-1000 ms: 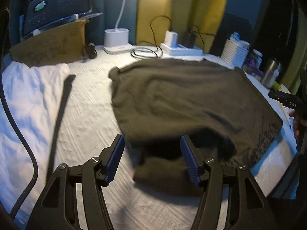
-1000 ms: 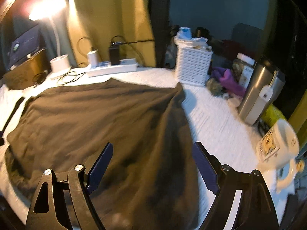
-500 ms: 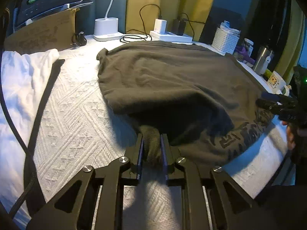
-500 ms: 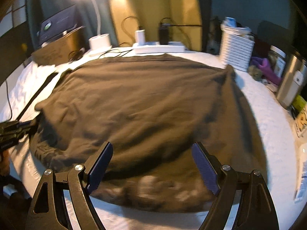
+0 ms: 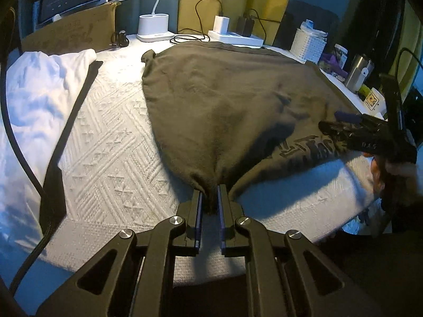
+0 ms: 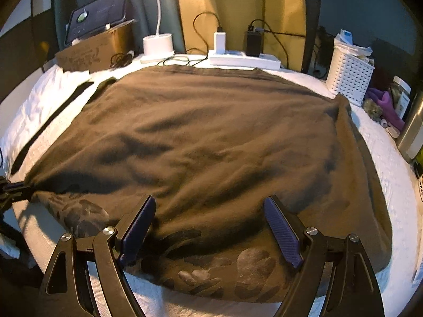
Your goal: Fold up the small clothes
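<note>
since the earlier frame the left gripper (image 5: 210, 198) had gone from spread wide above the near hem to pinched tight on it, and the cloth that lay slack a second ago was now drawn into a narrow gathered point between its blue pads. its jaws had just been closing, with the fabric between them. the dark olive garment (image 6: 211, 142) filled the middle of the right wrist view, spread over the white textured cover (image 5: 111, 142), its near edge showing a dark printed pattern at the bottom of the frame. in the left wrist view the garment ran from the lower centre up toward the upper right, with folds radiating from the pinched spot.

the right gripper (image 6: 210, 233) stood with its fingers spread wide just above the printed near edge, nothing pressed between them; whether a fingertip brushed the cloth could not be told. it also showed at the right edge of the left wrist view, over the garment's far corner, with a hand (image 5: 383, 174) behind it.

along the top of both views sat a white lamp base (image 6: 158, 45), a white power strip (image 6: 244, 60) with chargers plugged in, and a white perforated basket (image 6: 349, 76) at the upper right. a rumpled white cloth (image 5: 34, 97) lay at the left of the left wrist view.
</note>
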Demonstrator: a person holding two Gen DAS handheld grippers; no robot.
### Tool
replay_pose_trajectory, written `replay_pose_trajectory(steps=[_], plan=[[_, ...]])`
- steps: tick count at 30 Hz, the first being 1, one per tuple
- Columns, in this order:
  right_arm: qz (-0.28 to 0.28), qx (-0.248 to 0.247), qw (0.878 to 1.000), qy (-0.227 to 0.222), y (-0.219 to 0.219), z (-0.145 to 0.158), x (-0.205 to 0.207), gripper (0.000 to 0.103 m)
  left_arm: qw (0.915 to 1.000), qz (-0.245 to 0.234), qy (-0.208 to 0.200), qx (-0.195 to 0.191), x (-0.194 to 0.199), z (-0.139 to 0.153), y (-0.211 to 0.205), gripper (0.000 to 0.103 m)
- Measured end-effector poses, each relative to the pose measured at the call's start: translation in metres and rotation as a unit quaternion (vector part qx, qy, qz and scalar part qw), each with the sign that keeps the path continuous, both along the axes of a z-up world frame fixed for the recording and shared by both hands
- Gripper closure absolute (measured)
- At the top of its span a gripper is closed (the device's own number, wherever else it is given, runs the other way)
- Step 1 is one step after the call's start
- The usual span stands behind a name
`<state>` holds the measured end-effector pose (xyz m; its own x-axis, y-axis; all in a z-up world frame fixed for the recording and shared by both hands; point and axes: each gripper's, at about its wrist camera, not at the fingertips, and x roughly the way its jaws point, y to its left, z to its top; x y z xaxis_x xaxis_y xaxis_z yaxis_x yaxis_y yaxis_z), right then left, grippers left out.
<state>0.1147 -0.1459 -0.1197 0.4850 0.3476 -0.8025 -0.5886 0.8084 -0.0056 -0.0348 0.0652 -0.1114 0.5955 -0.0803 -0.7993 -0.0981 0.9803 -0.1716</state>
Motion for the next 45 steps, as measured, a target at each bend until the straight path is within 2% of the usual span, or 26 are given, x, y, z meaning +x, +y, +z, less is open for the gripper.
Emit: replay_pose_trajectory(steps=[3,6,9,11,14,15,16,18,21,23,24,25,30,32,33,34,36,42,45], plan=[[0.002,-0.005,1.0,0.0,-0.004,-0.006,-0.006,0.017,1.0,0.009,0.0,-0.002,0.0,0.006,0.004,0.093],[-0.005,-0.008,1.0,-0.002,-0.017,-0.001,-0.012,0.017,0.9994,0.023,-0.007,-0.023,0.001,0.014,0.015,0.093],[-0.041,-0.003,0.999,-0.018,-0.048,0.014,-0.014,0.017,0.9997,0.019,-0.007,-0.016,0.001,0.015,0.014,0.091],[-0.077,0.0,0.997,-0.028,-0.074,0.021,-0.012,0.017,0.9997,0.026,-0.001,-0.005,0.004,0.012,0.013,0.085],[-0.143,0.003,0.989,-0.034,-0.121,0.025,-0.003,0.017,0.9991,0.04,0.001,-0.012,0.006,0.007,0.017,0.06],[-0.165,0.002,0.986,-0.033,-0.137,0.023,0.001,0.017,0.9988,0.047,0.0,-0.013,0.006,0.007,0.018,0.048],[-0.186,0.002,0.982,-0.029,-0.151,0.021,0.006,0.017,0.9985,0.053,-0.004,-0.013,0.006,0.006,0.02,0.041],[-0.217,0.023,0.976,-0.019,-0.177,0.014,0.012,0.017,0.9981,0.059,-0.005,-0.015,0.008,0.004,0.022,0.041],[-0.243,0.079,0.967,0.009,-0.205,0.005,0.019,0.018,0.9976,0.064,0.002,-0.025,0.01,-0.002,0.024,0.041],[-0.239,0.095,0.966,0.005,-0.209,0.006,0.018,0.025,0.9977,0.062,0.003,-0.028,0.01,-0.003,0.022,0.041],[-0.232,0.1,0.967,0.009,-0.209,0.006,0.018,0.033,0.9977,0.061,0.002,-0.029,0.01,-0.004,0.021,0.041],[-0.229,0.107,0.967,0.011,-0.209,0.006,0.017,0.036,0.9978,0.059,0.001,-0.031,0.011,-0.004,0.02,0.041],[-0.234,0.13,0.963,0.004,-0.219,0.015,0.015,0.038,0.998,0.057,-0.002,-0.025,0.009,-0.001,0.019,0.041],[-0.244,0.128,0.961,-0.006,-0.225,0.019,0.016,0.038,0.9979,0.06,-0.005,-0.022,0.008,0.001,0.02,0.041],[-0.25,0.122,0.96,-0.014,-0.229,0.022,0.017,0.042,0.9979,0.061,-0.008,-0.019,0.007,0.002,0.021,0.041],[-0.254,0.112,0.961,-0.019,-0.231,0.022,0.019,0.051,0.998,0.06,-0.01,-0.018,0.007,0.003,0.021,0.041],[-0.256,0.092,0.962,-0.014,-0.232,0.017,0.025,0.053,0.9983,0.055,-0.01,-0.017,0.008,0.004,0.019,0.041],[-0.222,0.085,0.971,-0.004,-0.208,0.011,0.026,0.061,0.9992,0.036,-0.004,-0.018,0.01,0.0,0.009,0.041],[-0.215,0.085,0.973,0.003,-0.196,0.006,0.028,0.07,0.9995,0.029,0.002,-0.016,0.012,-0.004,0.006,0.041]])
